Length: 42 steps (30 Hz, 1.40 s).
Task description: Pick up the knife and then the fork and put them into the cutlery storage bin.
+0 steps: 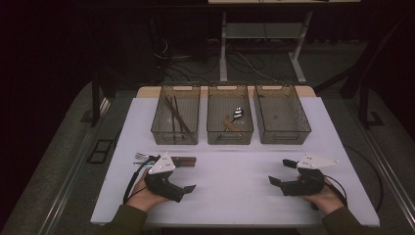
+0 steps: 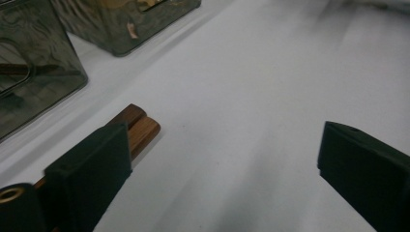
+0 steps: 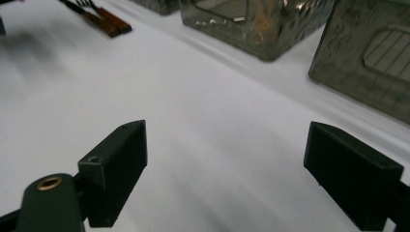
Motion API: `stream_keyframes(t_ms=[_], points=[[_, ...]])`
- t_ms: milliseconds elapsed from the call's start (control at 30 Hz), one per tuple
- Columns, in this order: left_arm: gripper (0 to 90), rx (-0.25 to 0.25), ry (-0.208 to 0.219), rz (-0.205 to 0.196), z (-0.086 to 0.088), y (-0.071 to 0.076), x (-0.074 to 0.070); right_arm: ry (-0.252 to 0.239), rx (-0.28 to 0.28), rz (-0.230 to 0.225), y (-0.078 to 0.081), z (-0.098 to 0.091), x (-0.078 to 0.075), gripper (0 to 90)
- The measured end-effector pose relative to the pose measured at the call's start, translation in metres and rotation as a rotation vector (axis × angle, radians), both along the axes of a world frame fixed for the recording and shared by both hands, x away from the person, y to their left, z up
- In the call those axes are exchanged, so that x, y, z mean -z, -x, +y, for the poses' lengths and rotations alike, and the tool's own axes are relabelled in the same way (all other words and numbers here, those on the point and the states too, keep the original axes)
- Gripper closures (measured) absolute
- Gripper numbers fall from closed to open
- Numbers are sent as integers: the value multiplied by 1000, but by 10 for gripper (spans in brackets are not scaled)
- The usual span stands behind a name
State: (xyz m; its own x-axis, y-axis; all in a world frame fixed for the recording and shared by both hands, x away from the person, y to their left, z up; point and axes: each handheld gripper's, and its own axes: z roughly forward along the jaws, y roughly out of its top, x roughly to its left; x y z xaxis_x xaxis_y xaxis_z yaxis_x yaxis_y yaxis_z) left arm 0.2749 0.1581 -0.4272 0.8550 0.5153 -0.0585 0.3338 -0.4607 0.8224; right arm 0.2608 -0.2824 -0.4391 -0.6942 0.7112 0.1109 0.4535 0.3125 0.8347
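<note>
Sorting cutlery, probably: left gripper [image 1: 186,177], wide open and empty, hovers beside the wooden-handled forks [image 1: 164,159] at lower left; next, straddle and pinch a handle. Right gripper [image 1: 282,172] gapes empty.

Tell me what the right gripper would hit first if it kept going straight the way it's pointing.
Probably the middle bin: the right gripper, jaws open, faces bare white table first, then that bin. Depth is unclear.

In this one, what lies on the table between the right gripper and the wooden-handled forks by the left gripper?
Nothing: in the right gripper view, bare white table runs from the open right gripper to the wooden-handled forks. The high view shows the same.
</note>
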Motion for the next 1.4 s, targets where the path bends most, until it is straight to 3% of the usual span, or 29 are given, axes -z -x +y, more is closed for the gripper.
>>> stream_keyframes(t_ms=[133,333,500,667,800,1000,1233,1400], points=[[191,-22,-14,-4,6,-3,-6,-2,-4,12,5,-3,2,151],[516,-67,-28,28,22,-13,-10,2,-6,15,4,-1,3,151],[730,-123,-98,26,35,-28,-13,2,-10,27,4,0,4,151],[886,-202,-176,37,47,-49,-13,9,-11,29,4,0,5,151],[897,-256,-203,52,53,-66,-7,9,-10,37,3,0,6,151],[899,-281,-232,92,59,-84,3,13,-9,37,3,0,6,151],[898,-274,-289,113,60,-89,10,8,2,33,3,-2,5,151],[899,-267,-291,125,61,-88,10,6,1,33,4,-2,5,151]])
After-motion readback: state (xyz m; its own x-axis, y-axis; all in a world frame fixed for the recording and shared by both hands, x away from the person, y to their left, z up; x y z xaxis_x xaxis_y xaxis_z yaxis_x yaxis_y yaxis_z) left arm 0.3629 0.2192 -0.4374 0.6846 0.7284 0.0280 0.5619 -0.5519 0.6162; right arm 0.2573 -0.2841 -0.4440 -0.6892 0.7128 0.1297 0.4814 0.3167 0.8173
